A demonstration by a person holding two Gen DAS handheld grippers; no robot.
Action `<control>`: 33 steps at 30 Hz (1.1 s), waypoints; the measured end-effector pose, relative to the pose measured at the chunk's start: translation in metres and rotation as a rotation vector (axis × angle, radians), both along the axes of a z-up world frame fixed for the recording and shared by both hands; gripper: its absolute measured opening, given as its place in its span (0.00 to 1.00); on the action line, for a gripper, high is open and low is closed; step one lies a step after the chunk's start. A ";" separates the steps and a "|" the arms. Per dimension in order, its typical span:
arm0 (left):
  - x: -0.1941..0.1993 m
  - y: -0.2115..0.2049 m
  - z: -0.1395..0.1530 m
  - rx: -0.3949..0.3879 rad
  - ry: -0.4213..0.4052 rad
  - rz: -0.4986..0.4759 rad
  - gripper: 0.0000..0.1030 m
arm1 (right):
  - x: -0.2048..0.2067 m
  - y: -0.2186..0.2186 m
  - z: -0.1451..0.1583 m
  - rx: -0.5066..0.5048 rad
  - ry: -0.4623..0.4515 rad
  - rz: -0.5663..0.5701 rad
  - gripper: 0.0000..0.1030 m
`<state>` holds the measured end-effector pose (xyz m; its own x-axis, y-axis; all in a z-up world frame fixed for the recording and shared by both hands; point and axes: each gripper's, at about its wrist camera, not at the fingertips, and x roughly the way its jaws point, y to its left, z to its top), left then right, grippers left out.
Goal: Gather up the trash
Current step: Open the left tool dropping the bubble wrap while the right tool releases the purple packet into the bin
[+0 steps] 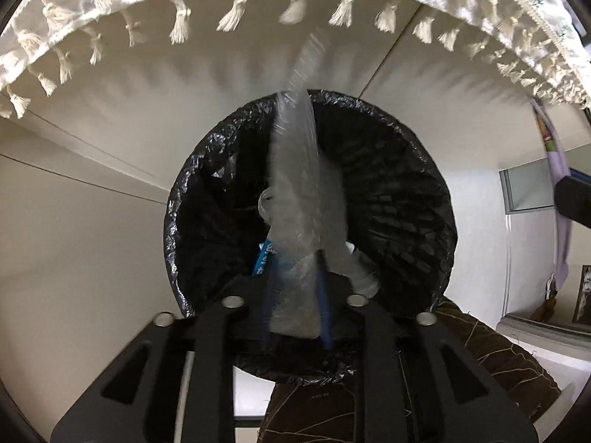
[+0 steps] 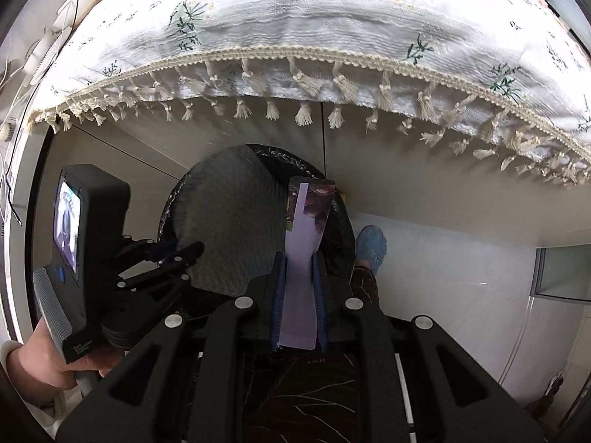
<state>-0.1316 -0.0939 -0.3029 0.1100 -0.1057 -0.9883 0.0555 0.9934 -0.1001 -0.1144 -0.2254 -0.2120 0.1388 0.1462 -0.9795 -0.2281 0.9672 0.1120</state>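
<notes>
A round bin lined with a black trash bag [image 1: 388, 199] stands on the floor under a table edge; it also shows in the right wrist view [image 2: 340, 229]. My left gripper [image 1: 295, 295] is shut on a clear plastic wrapper [image 1: 295, 170] held over the bin mouth. Some pale trash and a blue-printed scrap [image 1: 264, 254] lie inside the bin. My right gripper [image 2: 301, 277] is shut on a lilac snack packet with a dark fruit picture [image 2: 308, 217], held above the bin's right side. The left gripper [image 2: 173, 254] with the clear wrapper [image 2: 225, 221] shows at the left of the right wrist view.
A white floral tablecloth with tassels [image 2: 295, 37] overhangs just above the bin. A foot in a blue shoe cover [image 2: 371, 245] stands right of the bin. Cables [image 2: 22, 74] hang at the far left. A pale cabinet front [image 1: 92, 203] is behind the bin.
</notes>
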 end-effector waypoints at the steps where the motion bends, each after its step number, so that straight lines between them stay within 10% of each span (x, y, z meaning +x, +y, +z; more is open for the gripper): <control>1: 0.000 0.002 0.004 0.003 -0.013 0.010 0.43 | -0.001 -0.001 -0.002 0.002 0.002 -0.003 0.14; 10: -0.006 0.031 0.056 0.001 -0.171 0.097 0.92 | 0.001 0.015 -0.028 0.017 0.016 0.015 0.14; 33: -0.025 0.080 0.067 0.012 -0.168 0.176 0.94 | 0.009 0.084 -0.083 -0.017 0.034 0.093 0.17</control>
